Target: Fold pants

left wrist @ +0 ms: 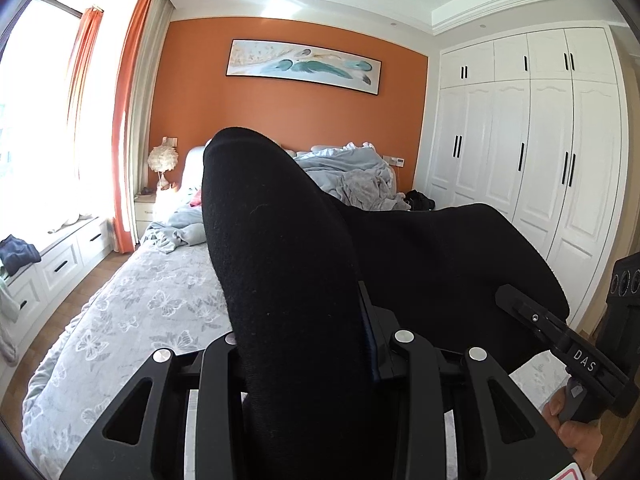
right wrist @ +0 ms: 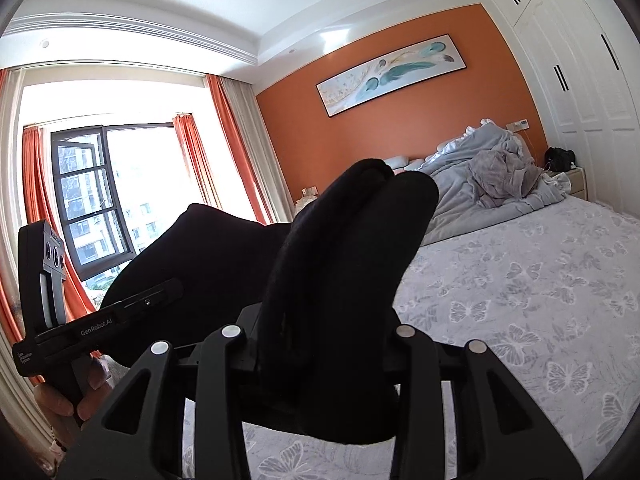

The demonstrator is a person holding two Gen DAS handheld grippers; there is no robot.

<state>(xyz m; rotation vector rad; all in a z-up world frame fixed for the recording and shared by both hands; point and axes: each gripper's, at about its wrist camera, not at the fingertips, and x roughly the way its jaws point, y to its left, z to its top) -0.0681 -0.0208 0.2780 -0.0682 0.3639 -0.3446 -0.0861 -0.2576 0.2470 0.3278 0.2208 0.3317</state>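
Nearest the lens in the left wrist view, the black two-finger left gripper (left wrist: pixel 308 360) is seen clamped on a thick fold of the black knit pants (left wrist: pixel 280 260), which fills the gap between its fingers and rises in a rounded hump above them. In the right wrist view, the black two-finger right gripper (right wrist: pixel 320 344) is likewise clenched on a bunched fold of the same pants (right wrist: pixel 352 240), the cloth standing up in two rounded lobes. The pants are held up in the air above the bed, stretched between the two grippers; a broad span of the fabric is seen running from each gripper toward the other.

At the lower right of the left wrist view, the right gripper (left wrist: pixel 508 300) is seen biting the far edge of the cloth, with the person's right hand (left wrist: pixel 576 432) on its handle. At the lower left of the right wrist view, the left gripper (right wrist: pixel 172 286) is seen with the left hand (right wrist: pixel 76 396) wrapped round its handle.

Beneath the pants, a grey bedspread printed with white butterflies (left wrist: pixel 132 320) is spread over the bed. Farther back, a crumpled pale blue-grey duvet (right wrist: pixel 480 176) is heaped near the headboard. Behind it, an orange wall (left wrist: pixel 280 112) carries a long framed feather painting (left wrist: pixel 304 66). White wardrobe doors (left wrist: pixel 532 140) line one side, and orange curtains (right wrist: pixel 236 140) frame a bright window on the other.
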